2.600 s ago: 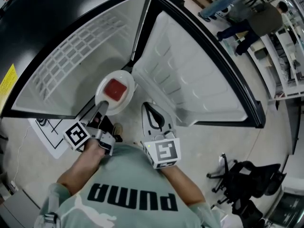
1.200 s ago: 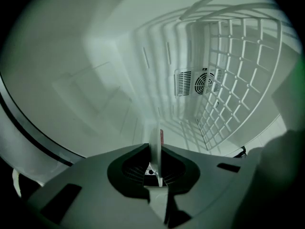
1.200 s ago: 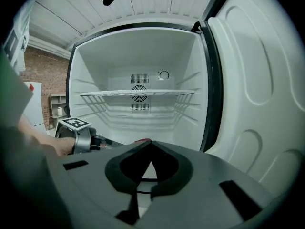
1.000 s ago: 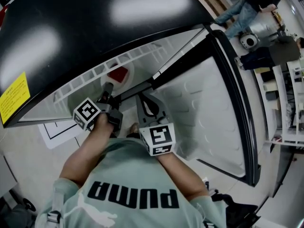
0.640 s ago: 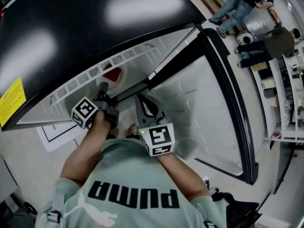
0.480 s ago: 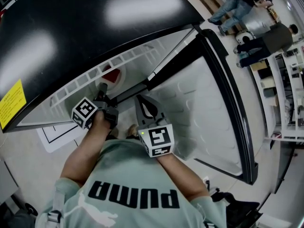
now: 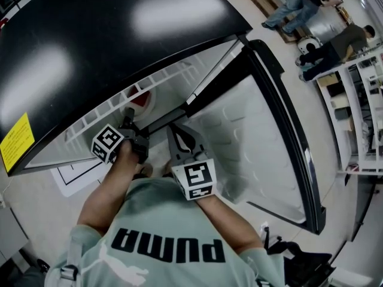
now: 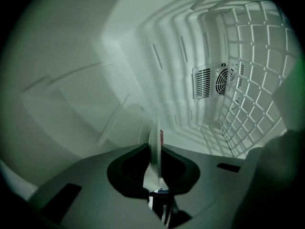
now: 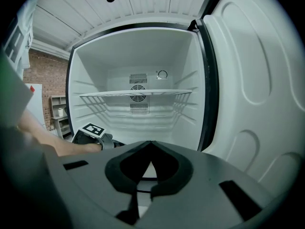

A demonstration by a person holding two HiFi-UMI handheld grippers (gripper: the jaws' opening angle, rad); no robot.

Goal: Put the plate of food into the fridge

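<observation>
- Far left, on the glossy black fridge casing (image 7: 119, 46): a yellow rectangular sticker (image 7: 17, 142), print too small to read.
- Below it, on the pale floor: a white sheet with black ruled lines (image 7: 75, 175), no legible writing.
- Left gripper (image 7: 127, 113), with a black-and-white square-marker cube behind it, reaching into the white fridge cavity; jaws clamped on the rim of the round white plate (image 7: 142, 99).
- Seen edge-on between those jaws in the left gripper view: the plate (image 8: 154, 137), with a sliver of the red food (image 8: 161, 136) beside it; past it, a white wire shelf (image 8: 248, 80) and a round fan grille (image 8: 224, 81) on the back wall.
- Plate inside the fridge, low at the left; touching a surface or not, cannot tell.
- Across the mint-green T-shirt (image 7: 170, 220): "PUMA" in large black capitals, upside down in the head view.
- Right gripper (image 7: 169, 126) just outside the fridge opening, tips pressed together, nothing between them.
- Right of it: the open fridge door (image 7: 251, 142), white moulded inner lining, black edge.
- Top right, well apart: people standing near shelving (image 7: 365, 94).
</observation>
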